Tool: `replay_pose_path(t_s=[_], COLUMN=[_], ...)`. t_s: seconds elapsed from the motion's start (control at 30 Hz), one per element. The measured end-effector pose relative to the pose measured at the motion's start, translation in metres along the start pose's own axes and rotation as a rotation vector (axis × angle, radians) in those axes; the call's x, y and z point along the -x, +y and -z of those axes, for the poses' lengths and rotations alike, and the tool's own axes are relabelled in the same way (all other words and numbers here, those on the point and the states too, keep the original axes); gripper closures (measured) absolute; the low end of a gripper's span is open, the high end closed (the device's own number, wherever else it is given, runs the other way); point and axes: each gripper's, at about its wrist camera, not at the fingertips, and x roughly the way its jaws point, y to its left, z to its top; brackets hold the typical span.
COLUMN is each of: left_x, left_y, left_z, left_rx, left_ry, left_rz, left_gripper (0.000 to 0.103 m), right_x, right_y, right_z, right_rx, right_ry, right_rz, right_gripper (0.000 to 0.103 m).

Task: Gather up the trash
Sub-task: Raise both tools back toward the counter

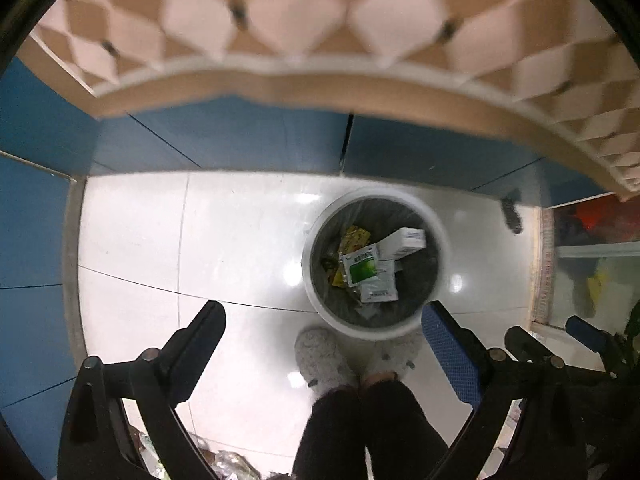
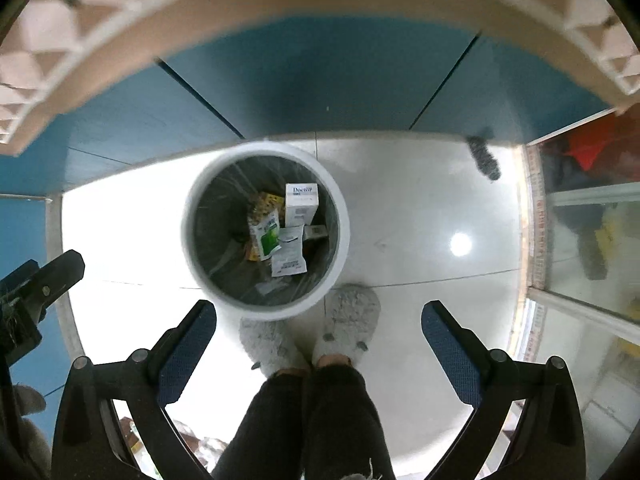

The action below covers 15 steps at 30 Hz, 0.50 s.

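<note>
Both grippers hang over the floor with fingers apart, holding nothing — left gripper (image 1: 324, 320), right gripper (image 2: 319, 316). The white bin (image 2: 192, 216), already holding packets, stands below and ahead, nearer the left gripper's right finger.

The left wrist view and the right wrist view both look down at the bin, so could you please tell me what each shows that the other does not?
Only the left wrist view shows the right gripper at its right edge, open and empty. Only the right wrist view shows the left gripper's finger at its left edge and the readable "Doctor" print on the white box. Both show the white trash bin with its liner, the green-and-white sachet, the person's fluffy slippers, the glossy tiled floor and blue cabinet fronts. The left gripper is open too.
</note>
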Motion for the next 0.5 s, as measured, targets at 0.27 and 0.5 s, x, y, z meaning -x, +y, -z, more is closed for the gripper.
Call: replay_pose_path(t_s=[0.27, 0.5], left_x=[0.125, 0.205], left_y=[-0.016, -0.023], left_z=[0.008, 0.022], left_rx=[-0.018, -0.023], left_ry=[0.004, -0.035], left_rz=[0.011, 0.022], left_gripper=[0.003, 0.003], right_x=[0.160, 0.275], right_y=[0.004, 0.001], right_z=[0.019, 0.039], right_rx=[0.004, 0.020], right_ry=[-0.050, -0.080], right_rz=[-0.004, 0.003], right_gripper=[0.000, 0.000])
